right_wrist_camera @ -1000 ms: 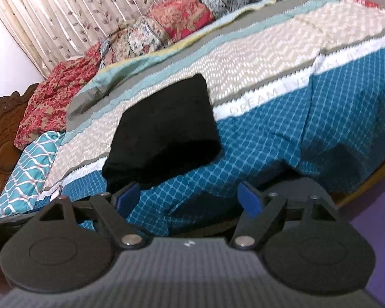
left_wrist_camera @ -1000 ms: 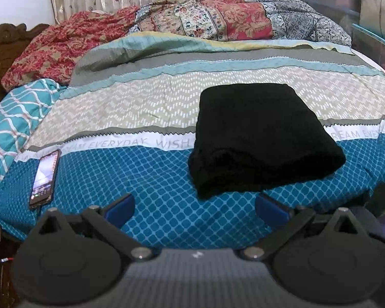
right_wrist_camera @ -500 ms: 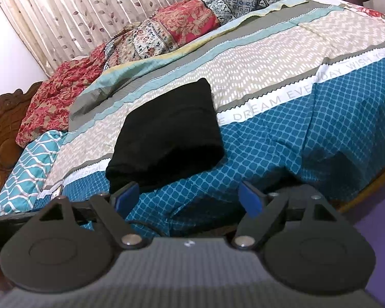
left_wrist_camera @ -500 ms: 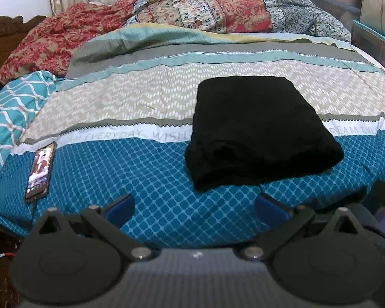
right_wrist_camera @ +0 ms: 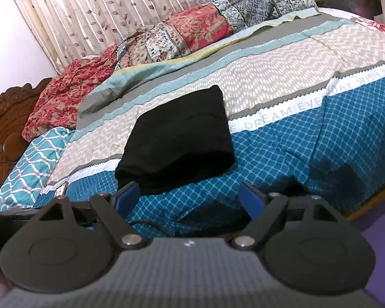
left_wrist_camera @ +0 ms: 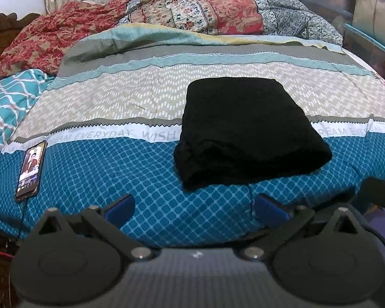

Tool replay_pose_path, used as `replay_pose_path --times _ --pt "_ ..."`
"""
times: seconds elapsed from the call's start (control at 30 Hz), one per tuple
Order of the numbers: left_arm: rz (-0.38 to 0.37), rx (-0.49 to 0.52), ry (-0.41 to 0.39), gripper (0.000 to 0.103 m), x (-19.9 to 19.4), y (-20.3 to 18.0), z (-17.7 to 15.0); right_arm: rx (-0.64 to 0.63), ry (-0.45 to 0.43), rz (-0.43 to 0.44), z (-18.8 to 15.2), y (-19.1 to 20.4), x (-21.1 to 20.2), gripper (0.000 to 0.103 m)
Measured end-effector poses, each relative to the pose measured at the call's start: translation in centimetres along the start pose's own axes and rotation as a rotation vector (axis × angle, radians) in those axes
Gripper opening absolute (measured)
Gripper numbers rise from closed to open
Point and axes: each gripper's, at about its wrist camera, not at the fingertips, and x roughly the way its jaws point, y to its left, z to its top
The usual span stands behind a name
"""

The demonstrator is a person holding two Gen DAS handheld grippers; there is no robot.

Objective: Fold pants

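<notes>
The black pants (left_wrist_camera: 246,128) lie folded into a thick rectangle on the patterned bedspread (left_wrist_camera: 120,107), near the bed's front edge. They also show in the right wrist view (right_wrist_camera: 179,141), left of centre. My left gripper (left_wrist_camera: 192,205) is open and empty, held off the bed's front edge, short of the pants. My right gripper (right_wrist_camera: 190,195) is open and empty too, off the front edge and to the right of the pants. Neither gripper touches the cloth.
A phone (left_wrist_camera: 30,172) with a lit screen and a cable lies on the bed's front left. Crumpled quilts and pillows (left_wrist_camera: 192,15) lie along the far side under a curtain. A carved wooden headboard (right_wrist_camera: 5,118) stands at left. Boxes (left_wrist_camera: 372,15) stand at right.
Both grippers have shifted a little, the right one tilting up so more of the bed shows. The pants lie as before. Both grippers stay open.
</notes>
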Motion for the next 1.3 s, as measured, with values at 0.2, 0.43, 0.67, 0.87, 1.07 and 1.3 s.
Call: replay_pose_path --times 0.2,0.43,0.67,0.87,1.07,1.3 --pt "-0.014 0.002 0.005 0.103 -0.3 0.0 0.1 -0.018 -0.021 0.008 0.1 0.4 -0.2 0.086" --pt "-0.008 0.014 0.016 0.103 -0.7 -0.4 0.0 -0.021 0.002 0.017 -0.1 0.8 0.1 0.086" --pt "0.0 0.018 0.015 0.103 -0.8 -0.4 -0.1 -0.014 0.014 0.008 -0.2 0.9 0.3 0.086" --pt "0.011 0.014 -0.012 0.103 -1.3 -0.4 -0.3 -0.007 0.016 0.007 -0.3 0.8 0.3 0.086" --pt "0.027 0.004 -0.003 0.103 -1.3 -0.3 -0.4 -0.009 0.019 0.012 -0.2 0.8 0.4 0.086" --pt "0.042 0.009 0.02 0.103 -0.8 -0.3 -0.5 -0.022 0.002 0.01 -0.3 0.9 0.2 0.086"
